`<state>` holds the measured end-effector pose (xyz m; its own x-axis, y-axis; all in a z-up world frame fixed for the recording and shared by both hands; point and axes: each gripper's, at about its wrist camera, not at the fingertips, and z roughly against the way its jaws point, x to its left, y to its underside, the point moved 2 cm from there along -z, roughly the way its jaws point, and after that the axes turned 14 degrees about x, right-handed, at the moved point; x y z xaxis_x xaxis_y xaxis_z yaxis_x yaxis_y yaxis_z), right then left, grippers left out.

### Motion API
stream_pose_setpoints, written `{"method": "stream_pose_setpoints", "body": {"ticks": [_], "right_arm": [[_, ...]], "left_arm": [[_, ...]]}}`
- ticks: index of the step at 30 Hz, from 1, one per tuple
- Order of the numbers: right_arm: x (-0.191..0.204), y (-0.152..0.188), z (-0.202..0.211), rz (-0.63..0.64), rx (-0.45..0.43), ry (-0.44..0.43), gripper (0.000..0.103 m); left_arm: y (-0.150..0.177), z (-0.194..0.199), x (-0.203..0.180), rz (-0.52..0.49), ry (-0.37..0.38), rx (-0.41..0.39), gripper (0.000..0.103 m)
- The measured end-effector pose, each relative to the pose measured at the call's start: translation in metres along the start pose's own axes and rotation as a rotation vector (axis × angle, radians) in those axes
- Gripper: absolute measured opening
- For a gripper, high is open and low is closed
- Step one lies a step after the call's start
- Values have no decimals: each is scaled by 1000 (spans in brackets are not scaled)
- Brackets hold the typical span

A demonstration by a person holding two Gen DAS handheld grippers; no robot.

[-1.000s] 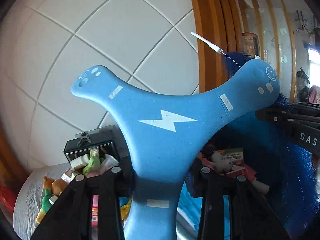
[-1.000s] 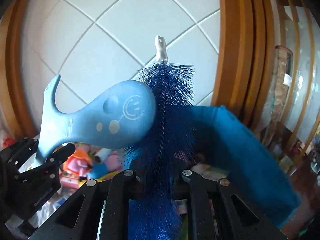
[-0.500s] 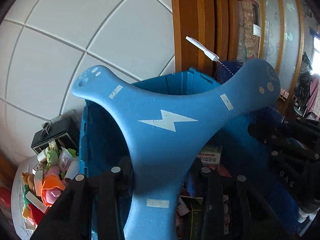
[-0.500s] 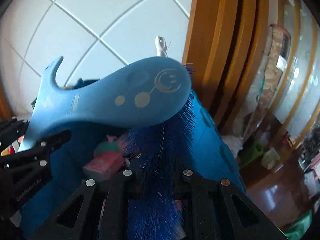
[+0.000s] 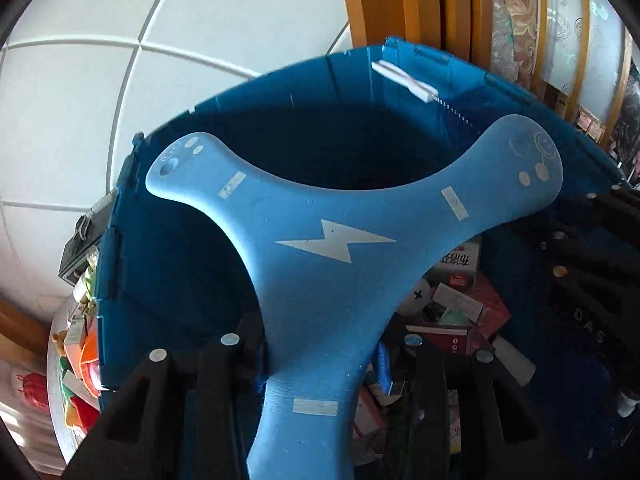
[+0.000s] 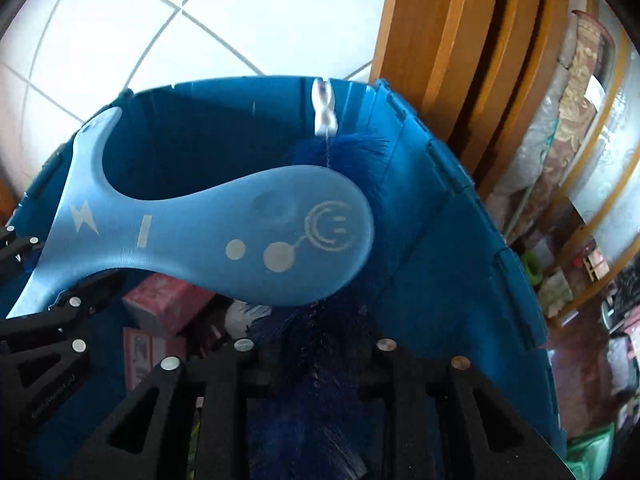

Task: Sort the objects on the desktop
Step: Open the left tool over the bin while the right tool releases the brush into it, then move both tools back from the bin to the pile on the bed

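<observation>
My left gripper (image 5: 320,344) is shut on one arm of a light blue three-armed boomerang (image 5: 332,264) with a white lightning mark. It hangs over a big blue bin (image 5: 280,80). My right gripper (image 6: 316,348) is shut on a dark blue bristle brush (image 6: 320,360) with a white tip (image 6: 325,108), also over the blue bin (image 6: 440,240). The boomerang (image 6: 240,240) crosses in front of the brush in the right wrist view. The left gripper (image 6: 44,320) shows at the left edge there.
The bin holds several boxes and packets (image 5: 460,304), also seen in the right wrist view (image 6: 160,304). Small toys (image 5: 80,360) lie on a grey surface left of the bin. White tiled wall (image 5: 120,80) behind, wooden frame (image 6: 460,40) at right.
Both grippers have tilted down and moved over the blue bin with their objects still held. The bin's inside now fills both views.
</observation>
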<state>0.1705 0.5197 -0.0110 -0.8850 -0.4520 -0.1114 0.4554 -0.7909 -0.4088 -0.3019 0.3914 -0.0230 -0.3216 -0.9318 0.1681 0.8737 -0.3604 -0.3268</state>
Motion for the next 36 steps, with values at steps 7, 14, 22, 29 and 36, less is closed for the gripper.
{"method": "stream_pose_setpoints", "body": {"ticks": [7, 14, 22, 29, 36], "right_arm": [[-3, -1, -2, -7, 9, 16, 68], [-2, -1, 7, 8, 7, 65, 88], [-1, 4, 26, 23, -7, 116, 102], [-5, 17, 63, 36, -59, 120, 103], [0, 37, 118, -3, -199, 92, 103]], "left_arm": [[2, -13, -3, 0, 48, 65, 67], [7, -16, -7, -5, 47, 54, 80], [11, 1, -2, -11, 67, 2, 80], [22, 41, 15, 3, 113, -99, 80], [54, 97, 41, 31, 129, -261, 80]]}}
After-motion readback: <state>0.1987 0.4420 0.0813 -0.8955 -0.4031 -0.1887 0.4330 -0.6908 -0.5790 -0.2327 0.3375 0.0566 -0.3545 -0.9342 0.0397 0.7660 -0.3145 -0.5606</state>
